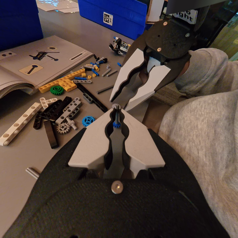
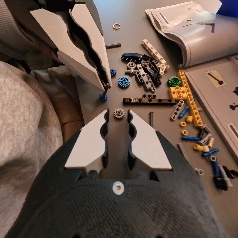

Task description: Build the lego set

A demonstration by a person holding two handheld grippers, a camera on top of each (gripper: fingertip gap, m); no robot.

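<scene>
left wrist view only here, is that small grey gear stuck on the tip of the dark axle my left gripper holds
observer: no. The small grey gear lies flat on the grey table, apart from the dark axle.
operator: where is it vs the right gripper
observer: just ahead of the open right gripper, in line with the gap between its fingertips.
operator: anything behind my gripper i cant see
observer: yes, a small white ring lies on the table beyond the left gripper.
</scene>
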